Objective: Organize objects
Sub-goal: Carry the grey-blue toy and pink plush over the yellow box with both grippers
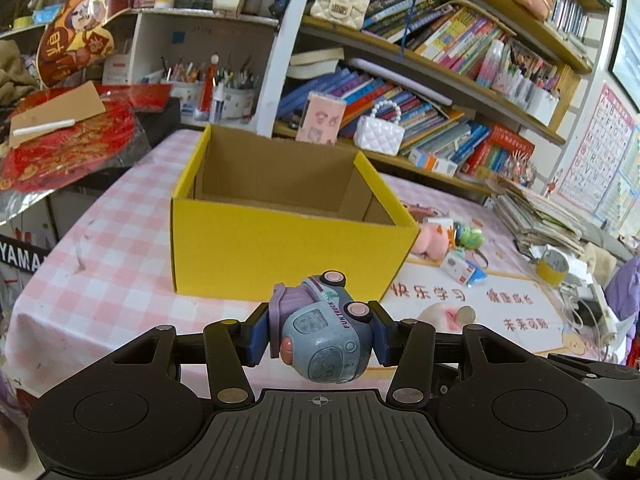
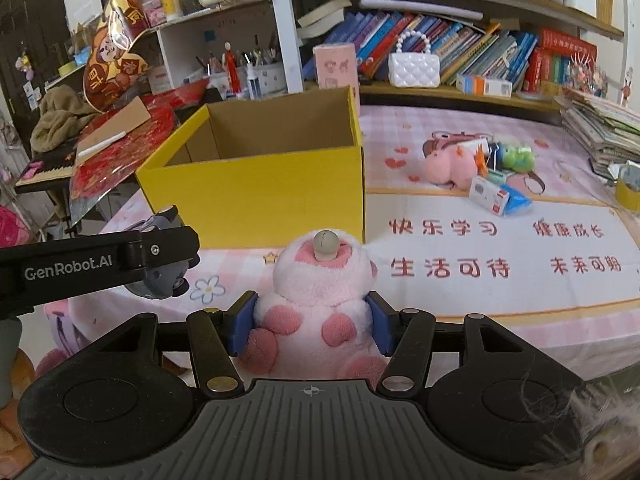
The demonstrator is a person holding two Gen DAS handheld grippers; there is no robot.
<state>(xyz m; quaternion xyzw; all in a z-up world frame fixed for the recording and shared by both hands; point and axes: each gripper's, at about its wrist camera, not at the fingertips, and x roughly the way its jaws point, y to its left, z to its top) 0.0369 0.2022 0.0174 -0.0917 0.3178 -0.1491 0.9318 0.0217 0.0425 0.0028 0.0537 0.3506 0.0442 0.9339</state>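
The left gripper [image 1: 318, 336] pinches a blue toy truck [image 1: 320, 332], the right gripper [image 2: 310, 322] a pink plush toy [image 2: 316, 304], both with the open yellow box [image 2: 256, 184] at 12 o'clock, just beyond.

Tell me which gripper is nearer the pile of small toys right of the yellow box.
Right gripper, holding the pink plush, is nearer the toy pile; the left gripper sits farther left.

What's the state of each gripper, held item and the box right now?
left gripper: shut on toy truck
toy truck: clamped on its side, wheels up, in front of the box
right gripper: shut on pink plush
pink plush: clamped between the pads, not yet in the box
yellow box: open-topped, upright on the table; no contents visible
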